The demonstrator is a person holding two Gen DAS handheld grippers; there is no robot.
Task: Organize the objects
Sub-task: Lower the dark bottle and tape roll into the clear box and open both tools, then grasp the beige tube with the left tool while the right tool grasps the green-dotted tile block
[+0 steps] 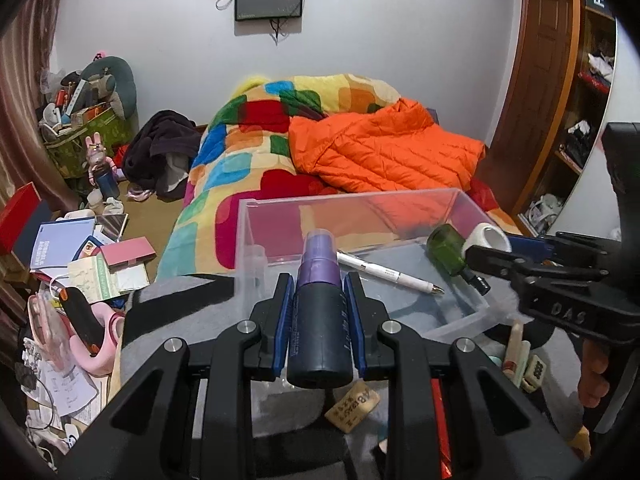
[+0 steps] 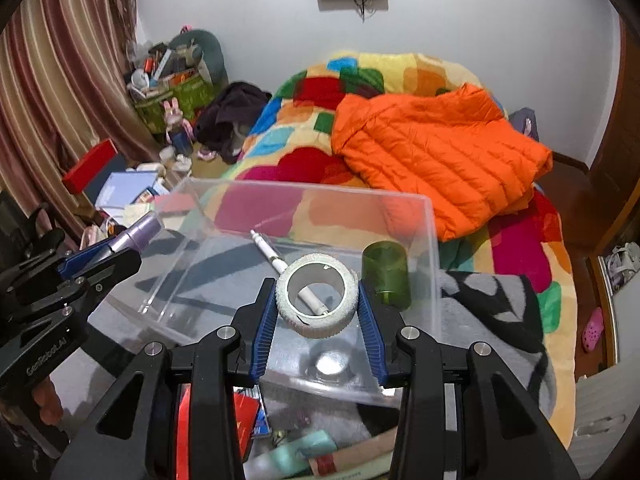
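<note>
The left gripper (image 1: 320, 300) clamps a dark bottle with a purple cap (image 1: 320, 308) just before the clear plastic box (image 1: 460, 200); the right gripper (image 2: 318, 300) grips a white tape roll (image 2: 317, 295) above that box, which holds a white pen (image 1: 390, 272) and a green bottle (image 1: 450, 250)

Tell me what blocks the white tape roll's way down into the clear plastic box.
Nothing visible blocks it. The right gripper holds the white tape roll over the clear plastic box; the white pen and green bottle lie inside, with bare floor showing beneath.
</note>
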